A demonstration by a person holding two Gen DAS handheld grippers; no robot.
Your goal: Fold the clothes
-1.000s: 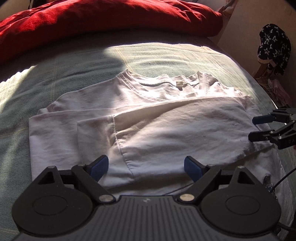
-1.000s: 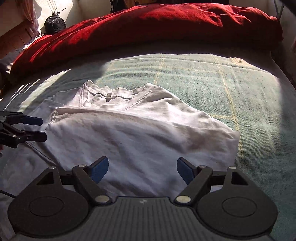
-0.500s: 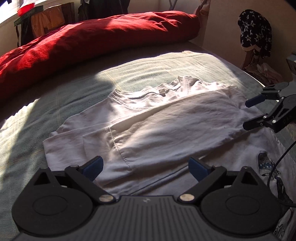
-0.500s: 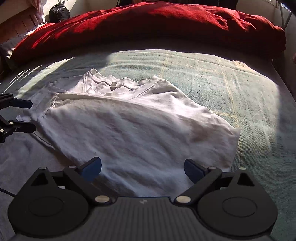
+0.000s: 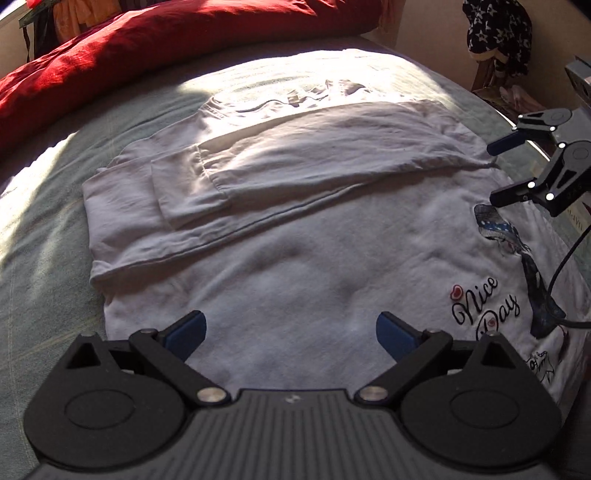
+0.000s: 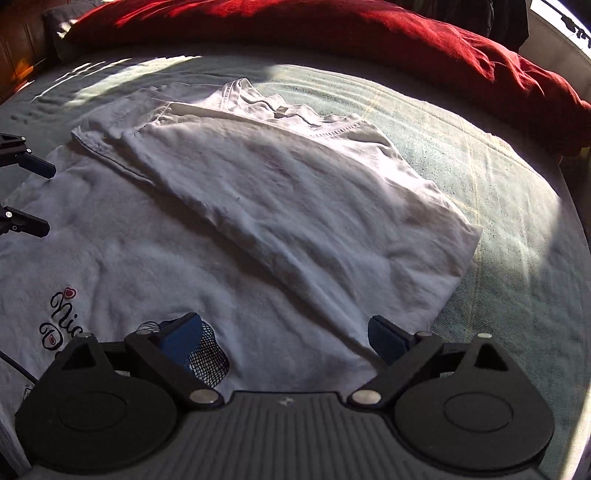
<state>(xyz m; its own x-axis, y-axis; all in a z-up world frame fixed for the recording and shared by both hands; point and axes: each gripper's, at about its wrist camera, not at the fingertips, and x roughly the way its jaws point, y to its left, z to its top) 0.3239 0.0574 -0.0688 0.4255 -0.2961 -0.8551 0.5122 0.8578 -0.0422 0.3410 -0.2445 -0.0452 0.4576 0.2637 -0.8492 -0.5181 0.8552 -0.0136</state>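
Though half-folded, white T-shirt (image 5: 314,177) creased.

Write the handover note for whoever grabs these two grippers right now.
Left gripper: open, empty, above the near part of the shirt.
Right gripper: open, empty, above the near part too.
White cotton T-shirt with a "Nice Day" print: lies flat on the pale green bedspread, collar towards the rumpled red duvet.
Done: the sides and sleeves appear folded in over the upper body.
Left: the printed lower half is unfolded; probably grip the near hem with both grippers and fold it up towards the collar.
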